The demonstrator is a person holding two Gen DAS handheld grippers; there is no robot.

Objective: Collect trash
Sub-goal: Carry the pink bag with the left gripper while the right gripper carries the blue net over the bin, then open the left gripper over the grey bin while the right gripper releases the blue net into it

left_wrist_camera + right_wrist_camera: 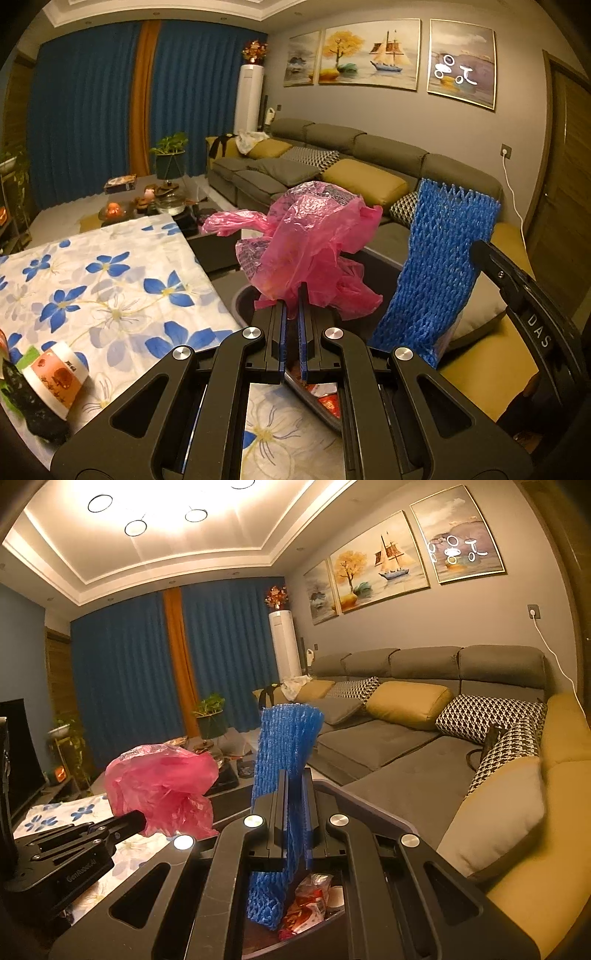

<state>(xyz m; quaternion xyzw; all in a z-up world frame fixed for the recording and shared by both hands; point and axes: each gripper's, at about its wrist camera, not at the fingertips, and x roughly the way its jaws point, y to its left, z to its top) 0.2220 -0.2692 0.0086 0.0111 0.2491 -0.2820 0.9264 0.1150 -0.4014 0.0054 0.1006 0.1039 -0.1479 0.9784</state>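
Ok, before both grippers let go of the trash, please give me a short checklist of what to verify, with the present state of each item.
1. Left gripper shut on the pink plastic bag: ok.
2. Right gripper shut on the blue foam net: ok.
3. Trash bin open, with wrappers already inside: ok.
4. Foam net's lower end hangs over the bin opening: ok.
5. Pink bag fully over the bin opening: cannot tell.
6. Room left in the bin: cannot tell.

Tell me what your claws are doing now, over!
Left claw shut on pink plastic bag. Right claw shut on blue foam net. Both above trash bin. Nothing in the way.
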